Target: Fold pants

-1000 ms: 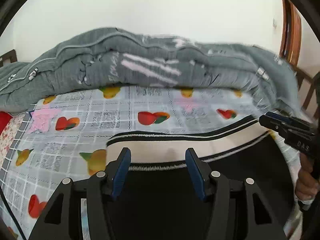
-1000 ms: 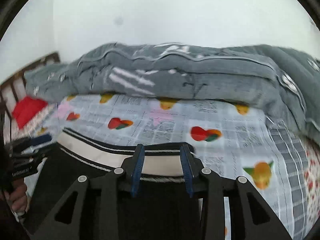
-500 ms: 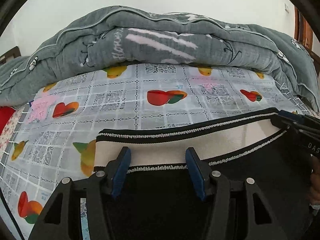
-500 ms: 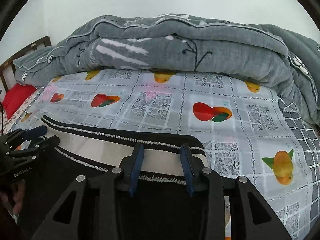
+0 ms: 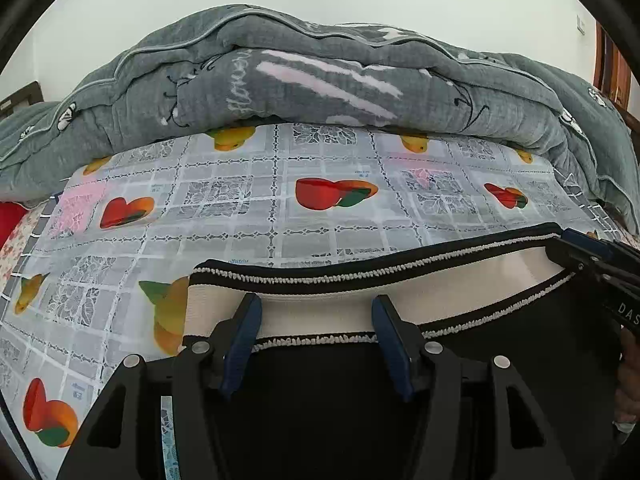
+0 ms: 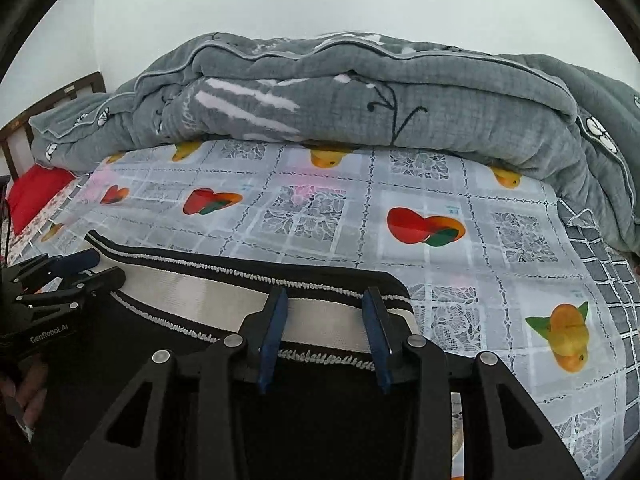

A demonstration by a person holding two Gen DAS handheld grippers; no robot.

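Waistband down on the bed, both grippers at its ends.

We have lowered the pants point(image 5: 320, 400) since a second ago; the white waistband point(image 5: 320, 304) now lies flat on the fruit-print sheet point(image 5: 280, 216), ready for folding. Left gripper point(image 5: 316, 320) stands half open, straddling the band near its left end. Right gripper point(image 6: 322, 324) stands narrower near the right end. Whether either pinches cloth, we cannot tell.

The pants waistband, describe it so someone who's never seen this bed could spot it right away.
Start at the heaped grey quilt across the far side of the bed, then come forward over the fruit-print sheet. At its near edge lie black pants; their waistband is a cream strip edged in black with white stitching, the only plain band there.
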